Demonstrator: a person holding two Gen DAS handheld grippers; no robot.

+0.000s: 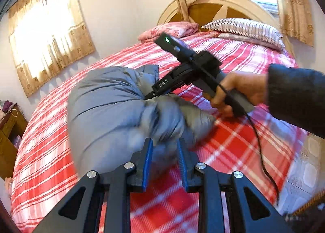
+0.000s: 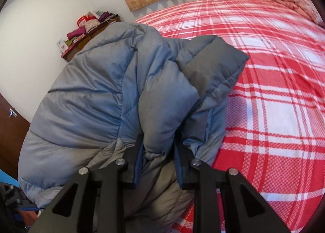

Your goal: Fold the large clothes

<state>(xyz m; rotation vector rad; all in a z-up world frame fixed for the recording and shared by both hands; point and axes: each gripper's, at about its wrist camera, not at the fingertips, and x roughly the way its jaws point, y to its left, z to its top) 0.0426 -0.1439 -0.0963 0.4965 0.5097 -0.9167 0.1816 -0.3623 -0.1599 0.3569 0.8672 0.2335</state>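
Right wrist view: grey padded jacket [image 2: 105,95], bunched, lifted above the bed [image 2: 274,91]; a thick fold is clamped by the right hand-held gripper [image 2: 158,151]. The left hand-held gripper [image 1: 164,151] is parted, blurred; contact cannot be told. Step judged: spreading; laying flat is called for.

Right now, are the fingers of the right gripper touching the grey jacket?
Touching. The right wrist view shows a bunched fold of the grey jacket pinched between the fingers of the right gripper, fabric pressed against both.
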